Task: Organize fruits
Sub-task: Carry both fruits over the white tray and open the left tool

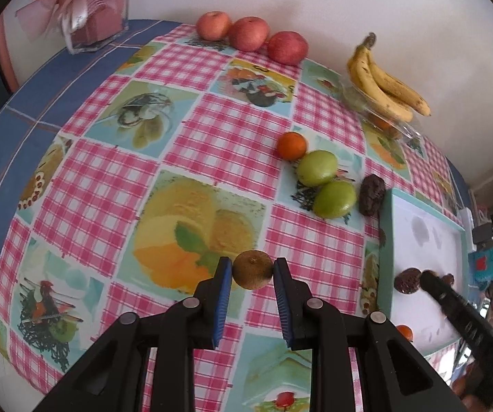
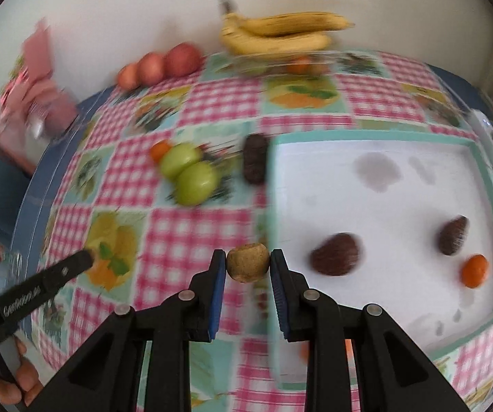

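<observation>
Clamped the blue-padded fingers (image 1: 225,274) of the left gripper (image 1: 251,271) on a small round brown fruit (image 1: 252,270), low centre of the left wrist frame, above the pink-checked, fruit-printed counter (image 1: 212,130). Likewise pinched a small round tan fruit (image 2: 247,262) between the right gripper (image 2: 247,263) fingers (image 2: 218,267), low centre of the blurred right wrist frame, right at the near left edge of the white tray with teal rim (image 2: 366,137).

Showed, further out in that tray, two dark brown scaly fruits (image 2: 335,254) and one small orange mandarin (image 2: 474,270), all apart. Left on the counter, mid-frame: two green round fruits (image 1: 317,167) touching, another orange mandarin (image 1: 291,146) and a dark oblong fruit (image 1: 371,195) against the rim. Kept three red apples (image 1: 248,33) and yellow bananas (image 1: 383,82) along the wall, upper frame.

Probably called for a light, steady clamp, clearing the teal rim, lowering onto bare white floor, and parting the fingers only once the fruit rested, so as not to roll it into its neighbours.
</observation>
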`<act>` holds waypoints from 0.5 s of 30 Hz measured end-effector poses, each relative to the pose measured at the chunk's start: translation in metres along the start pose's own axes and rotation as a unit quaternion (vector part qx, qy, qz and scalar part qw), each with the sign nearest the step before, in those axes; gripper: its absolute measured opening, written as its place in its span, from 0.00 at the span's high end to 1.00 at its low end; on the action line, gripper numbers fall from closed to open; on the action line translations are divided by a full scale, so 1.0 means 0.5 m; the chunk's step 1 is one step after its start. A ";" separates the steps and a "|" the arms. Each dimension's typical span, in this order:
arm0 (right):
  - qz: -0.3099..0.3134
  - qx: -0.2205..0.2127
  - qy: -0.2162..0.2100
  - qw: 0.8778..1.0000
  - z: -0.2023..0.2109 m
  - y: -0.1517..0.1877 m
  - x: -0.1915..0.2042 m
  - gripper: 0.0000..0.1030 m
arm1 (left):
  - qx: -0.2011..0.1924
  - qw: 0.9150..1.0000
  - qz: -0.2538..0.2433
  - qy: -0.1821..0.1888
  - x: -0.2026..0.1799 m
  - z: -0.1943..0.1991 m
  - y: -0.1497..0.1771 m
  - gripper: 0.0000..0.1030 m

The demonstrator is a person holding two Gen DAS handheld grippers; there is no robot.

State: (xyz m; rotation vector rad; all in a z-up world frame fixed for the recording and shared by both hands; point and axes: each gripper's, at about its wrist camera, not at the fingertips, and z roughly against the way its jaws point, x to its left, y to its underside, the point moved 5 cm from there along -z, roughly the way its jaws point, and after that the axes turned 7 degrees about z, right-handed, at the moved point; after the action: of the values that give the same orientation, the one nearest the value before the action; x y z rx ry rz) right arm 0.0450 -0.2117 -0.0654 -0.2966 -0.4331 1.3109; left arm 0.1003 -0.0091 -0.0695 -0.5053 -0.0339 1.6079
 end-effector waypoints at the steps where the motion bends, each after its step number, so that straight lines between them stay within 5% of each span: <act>1: -0.015 -0.003 0.009 1.000 0.006 0.000 -0.025 0.73 | 0.002 1.000 -0.007 0.005 -0.011 -0.001 0.004 0.74; 15: -0.177 -0.055 0.129 0.974 0.124 0.027 -0.309 0.73 | 0.024 0.990 -0.100 0.095 -0.198 -0.012 0.045 0.74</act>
State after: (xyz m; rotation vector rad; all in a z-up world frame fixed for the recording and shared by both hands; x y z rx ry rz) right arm -0.0260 -0.3604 -0.0380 -0.4538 -0.3200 0.8876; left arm 0.0827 -0.1078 -0.0524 -0.5969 0.0951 1.3556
